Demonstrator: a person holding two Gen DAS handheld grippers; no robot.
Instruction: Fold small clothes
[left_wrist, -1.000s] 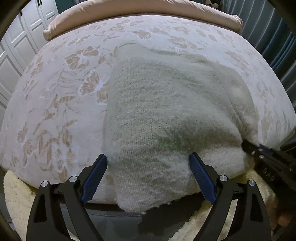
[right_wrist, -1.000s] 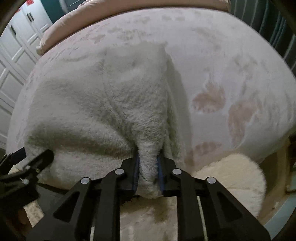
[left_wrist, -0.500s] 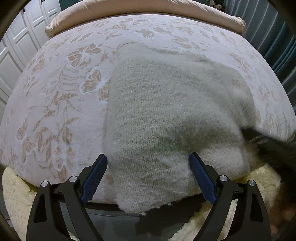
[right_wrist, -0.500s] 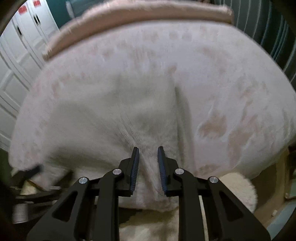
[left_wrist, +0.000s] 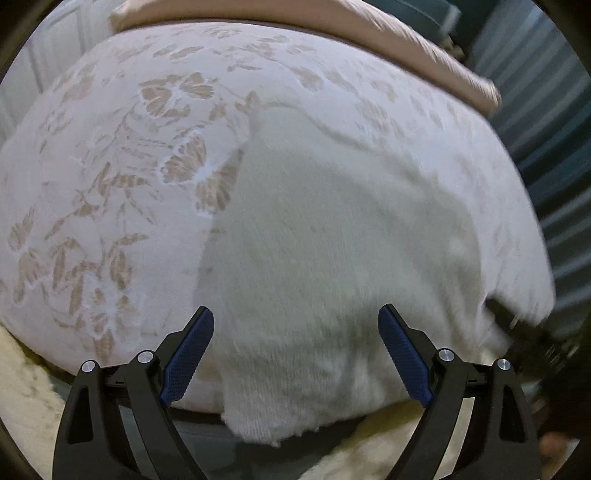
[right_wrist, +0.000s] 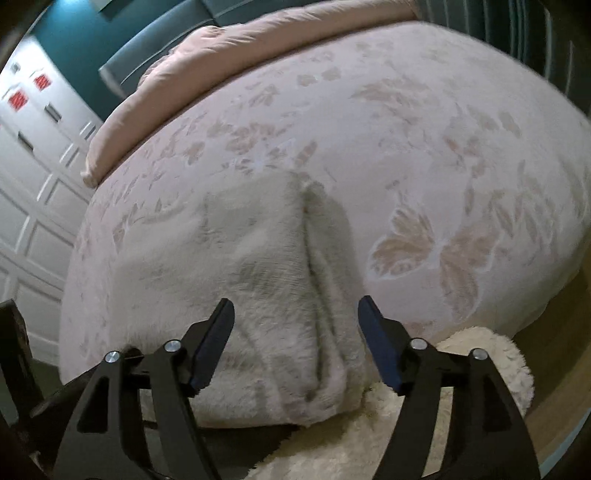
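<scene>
A cream knitted garment (left_wrist: 325, 266) lies on the floral bedspread (left_wrist: 110, 192) at the near edge of the bed, its hem hanging over the edge. It also shows in the right wrist view (right_wrist: 266, 295), folded, with a lengthwise crease on its right side. My left gripper (left_wrist: 295, 350) is open and empty, its blue pads either side of the near hem. My right gripper (right_wrist: 295, 339) is open and empty above the garment's near right edge. Part of the right gripper (left_wrist: 532, 339) shows blurred at the right of the left wrist view.
A pink duvet roll (right_wrist: 229, 59) lies across the far end of the bed. A fluffy cream rug (right_wrist: 461, 387) lies on the floor below the bed's near edge. White panelled wardrobe doors (right_wrist: 33, 184) stand at the left, dark curtains (left_wrist: 554, 147) at the right.
My right gripper was shut on the garment's near right edge; it has opened, let the garment go and drawn back. The left gripper stays open and has shifted slightly.
</scene>
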